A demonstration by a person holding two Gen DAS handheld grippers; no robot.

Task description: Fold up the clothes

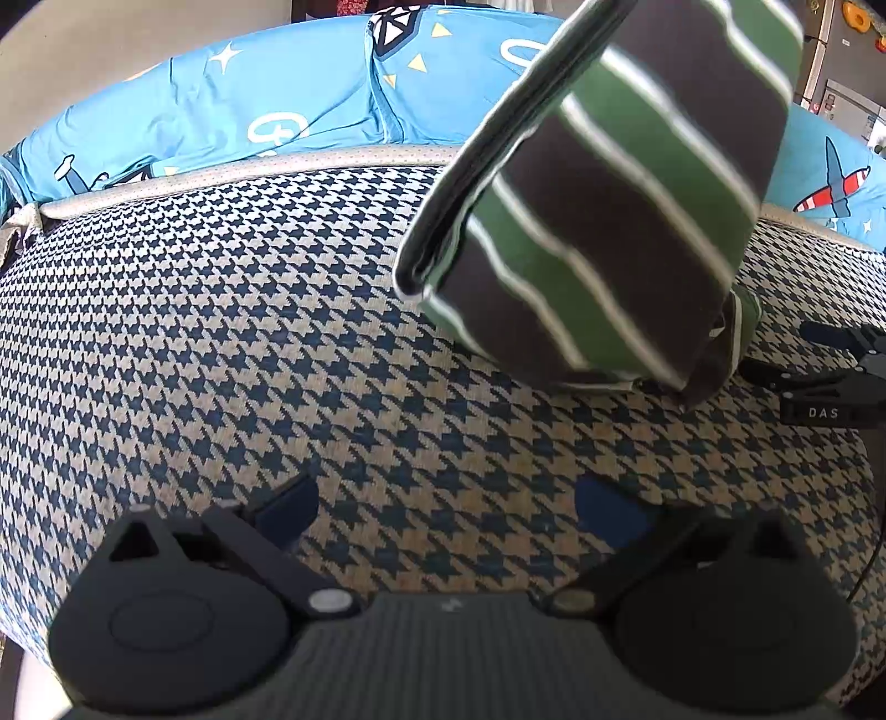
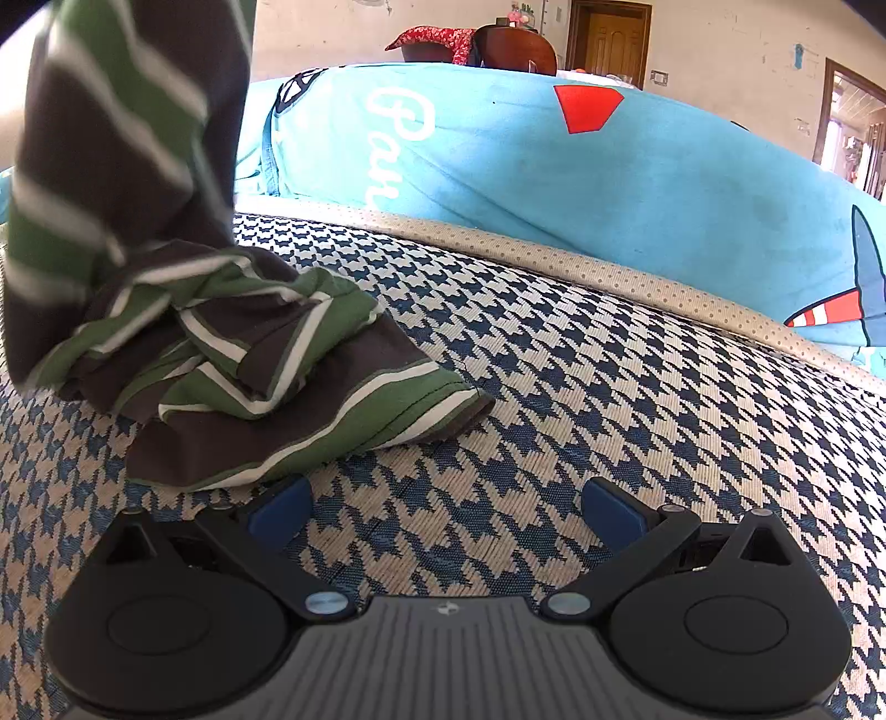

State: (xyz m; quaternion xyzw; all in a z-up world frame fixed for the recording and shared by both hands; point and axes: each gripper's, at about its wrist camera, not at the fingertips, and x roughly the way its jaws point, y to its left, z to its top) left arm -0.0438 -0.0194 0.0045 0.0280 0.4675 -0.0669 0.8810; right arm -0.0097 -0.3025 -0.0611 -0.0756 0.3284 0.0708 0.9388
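1. Grippers first: my left gripper point(image 1: 446, 512) sits low over the houndstooth surface point(image 1: 221, 343), its blue-padded fingers point(image 1: 606, 518) spread apart with nothing between them.
2. My right gripper point(image 2: 446, 512) is the same, fingers point(image 2: 279, 512) wide apart and empty, hovering just above that blue-and-cream houndstooth fabric point(image 2: 609, 387). I cannot tell whether this surface is a mattress or a cushion.
3. Just beyond my right gripper's left finger lies the bunched lower end of the striped garment point(image 2: 249, 360), brown and green with thin white lines. Its crumpled folds rest on the houndstooth, and a hemmed corner point(image 2: 443, 399) spreads flat toward the right.
4. From that heap the cloth rises steeply up and out of the right wrist view at the top left; what holds it up there is out of sight.
5. In the left wrist view the same striped garment point(image 1: 609, 221) hangs in the upper right, blurred, with a dark banded edge point(image 1: 498, 149) along its left side and its lower end touching the surface.
6. Right of it, at the edge of the left view, my right gripper point(image 1: 830, 376) shows as a black shape lying near the garment's bottom.
7. Behind the houndstooth runs a pale dotted border point(image 2: 609, 271).
8. Past that lies a bright blue printed sheet point(image 1: 277, 111) with stars, aeroplanes and white lettering.
9. Farthest back in the right view stand a wall and a wooden door point(image 2: 612, 41).
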